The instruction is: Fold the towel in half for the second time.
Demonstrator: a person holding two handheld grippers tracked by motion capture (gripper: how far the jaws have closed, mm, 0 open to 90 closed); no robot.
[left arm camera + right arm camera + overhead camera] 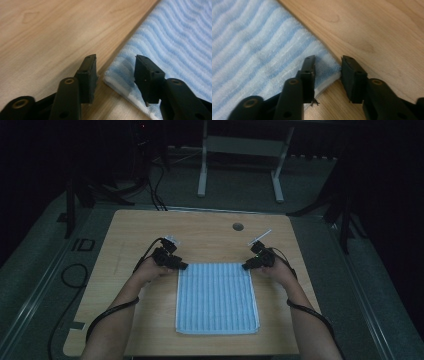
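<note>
Dim room, grey floor (45, 255), wooden table (210, 227), white metal frame (240, 150) behind

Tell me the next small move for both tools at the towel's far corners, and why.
Probably close both tools the rest of the way. The left tool straddles one far corner of the blue striped towel, and the right tool straddles the other, but a gap shows at each corner, so neither grips yet. The towel lies flat on the table, ready to lift.

Both forearms come up from the bottom of the high view and angle inward. The left gripper (182, 266) sits left of centre, the right gripper (247, 266) right of centre, tips pointing toward each other. Both appear low, jaws parted, not yet pressing.
</note>
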